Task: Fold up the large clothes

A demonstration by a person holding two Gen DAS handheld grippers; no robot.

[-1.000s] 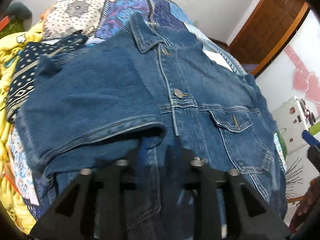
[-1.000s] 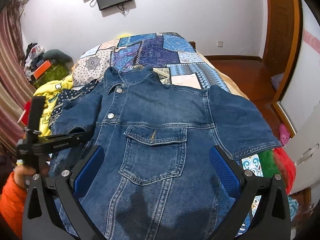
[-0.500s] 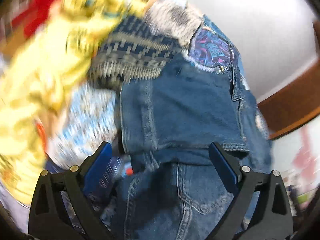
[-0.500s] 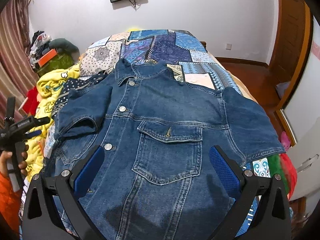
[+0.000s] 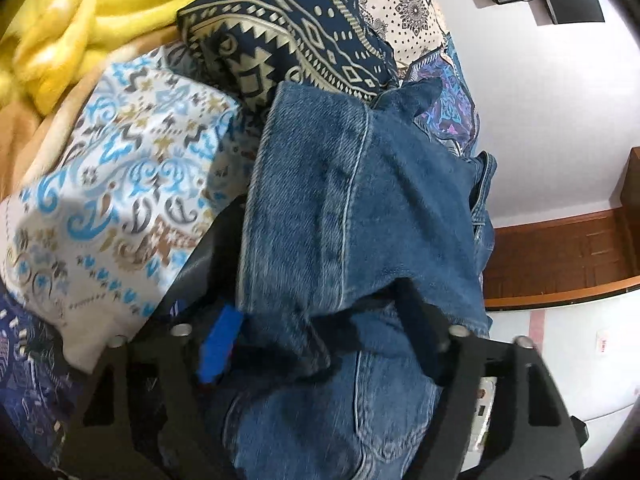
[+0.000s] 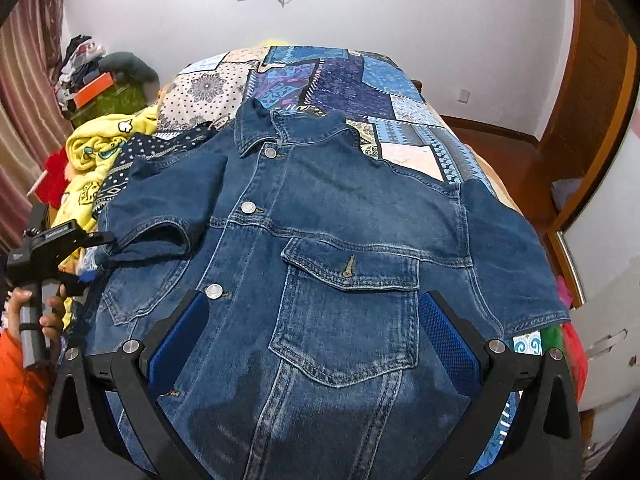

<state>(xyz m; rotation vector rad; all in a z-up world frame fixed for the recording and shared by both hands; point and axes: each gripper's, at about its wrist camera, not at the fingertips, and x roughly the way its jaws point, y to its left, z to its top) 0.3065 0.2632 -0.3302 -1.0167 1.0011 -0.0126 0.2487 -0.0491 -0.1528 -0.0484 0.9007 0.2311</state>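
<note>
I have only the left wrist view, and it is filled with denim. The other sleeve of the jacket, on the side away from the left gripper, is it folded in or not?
Observer: Not folded. In the right wrist view that sleeve of the denim jacket lies spread flat, out to the side of the bed.
Operator: Does the right gripper hold something?
Observer: Nothing. The right gripper hovers open above the chest pocket, with no cloth pinched.
Operator: Is the front closed?
Observer: The three buttons that show look fastened, and the collar lies flat at the far end.
</note>
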